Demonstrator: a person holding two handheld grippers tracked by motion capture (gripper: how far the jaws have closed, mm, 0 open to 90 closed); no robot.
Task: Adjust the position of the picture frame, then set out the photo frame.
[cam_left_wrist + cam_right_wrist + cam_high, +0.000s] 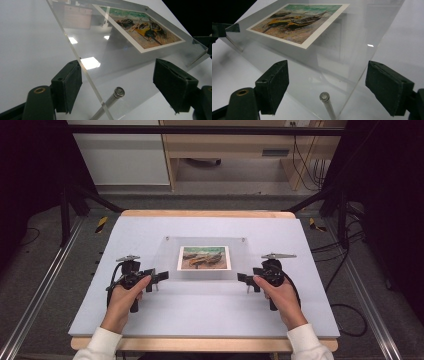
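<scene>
Black jaws of the left gripper [117, 82] stand apart, unclenched, with the near corner of the clear acrylic frame [105, 50] between them and no pad pressing on it. Across from it, the right gripper [327, 85] is likewise released, its jaws straddling the opposite near corner. Beyond the jaws, the frame rests tilted on two metal standoff legs [327, 105] on the white table [150, 315], the boat print [204, 257] mounted inside. Judged from this, the frame is set down and released; only withdrawing both grippers remains.
</scene>
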